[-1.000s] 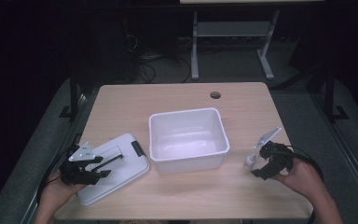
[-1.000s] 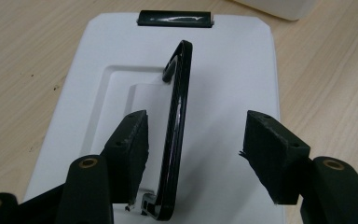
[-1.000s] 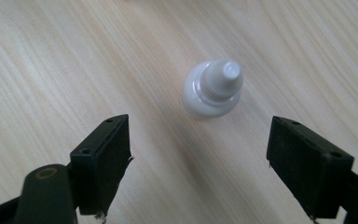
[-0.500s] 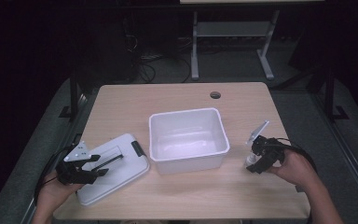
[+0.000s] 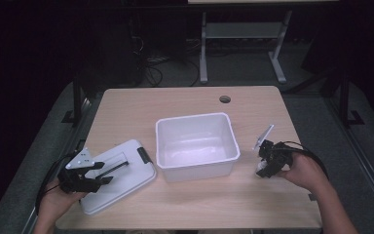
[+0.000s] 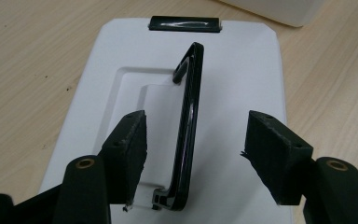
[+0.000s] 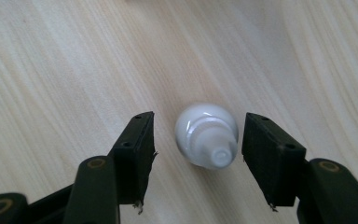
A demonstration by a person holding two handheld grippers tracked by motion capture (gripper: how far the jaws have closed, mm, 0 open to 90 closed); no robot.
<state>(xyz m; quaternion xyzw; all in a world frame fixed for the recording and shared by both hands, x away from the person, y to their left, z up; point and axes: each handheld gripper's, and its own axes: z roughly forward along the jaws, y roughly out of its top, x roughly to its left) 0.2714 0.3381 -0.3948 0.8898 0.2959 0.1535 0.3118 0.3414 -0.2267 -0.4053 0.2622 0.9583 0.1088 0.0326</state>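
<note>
A flat white lid [image 5: 126, 176] [image 6: 242, 70] lies at the table's front left, its black handle [image 6: 191, 116] raised on edge. My left gripper [image 5: 103, 174] [image 6: 193, 126] is open, one jaw on each side of that handle and neither pad touching it. At the front right, a small white bottle [image 5: 261, 171] [image 7: 207, 135] stands upright on the wood. My right gripper [image 5: 265, 166] [image 7: 199, 117] points down over it; its jaws have just been closing, with the bottle between them. A gap still shows on both sides, narrow on the right.
An empty white tub [image 5: 195, 117] stands mid-table between the two hands, its corner [image 6: 279, 9] just past the lid. A black clip [image 5: 143, 155] [image 6: 185, 23] is on the lid's far edge. A round cable hole [image 5: 225, 99] is near the table's back edge.
My right hand has shifted left, toward the tub, and settled over the small bottle. The left hand and the lid have stayed where they were.
</note>
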